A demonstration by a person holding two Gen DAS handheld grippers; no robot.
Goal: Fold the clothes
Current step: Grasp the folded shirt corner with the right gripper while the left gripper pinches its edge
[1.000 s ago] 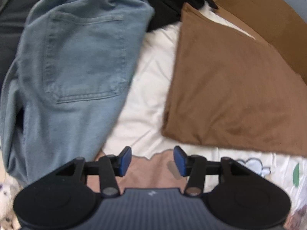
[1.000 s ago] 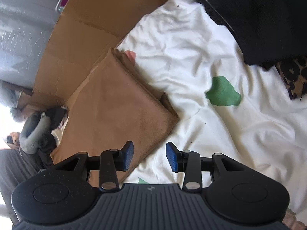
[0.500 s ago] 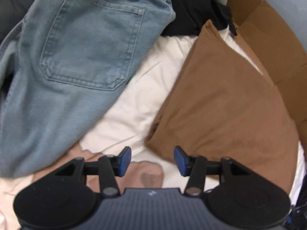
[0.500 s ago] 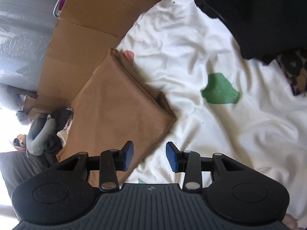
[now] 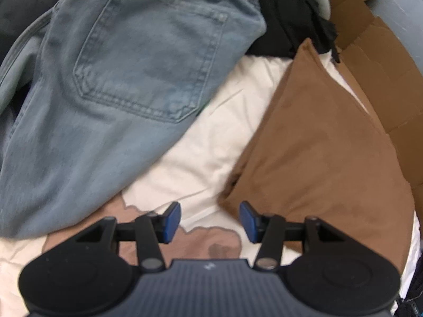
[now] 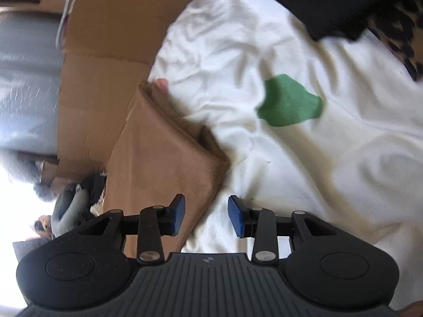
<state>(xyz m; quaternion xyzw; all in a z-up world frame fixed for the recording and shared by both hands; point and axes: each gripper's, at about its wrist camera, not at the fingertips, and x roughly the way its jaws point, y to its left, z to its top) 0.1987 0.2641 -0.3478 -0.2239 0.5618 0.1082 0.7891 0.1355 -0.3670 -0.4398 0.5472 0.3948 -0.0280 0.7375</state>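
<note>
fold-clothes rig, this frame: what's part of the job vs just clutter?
Job:
- brown folded cloth
- blue jeans
- black garment
- left gripper, open, empty
- right gripper, jaws closing, nothing gripped

Lying about:
- white sheet with green patch
- cardboard
- leopard-print fabric

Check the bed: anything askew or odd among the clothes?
The brown garment lies neatly folded on the white sheet. The jeans sprawl unfolded and crumpled at an angle, waistband bunched against a heap of black clothes. No damage or spills visible.
</note>
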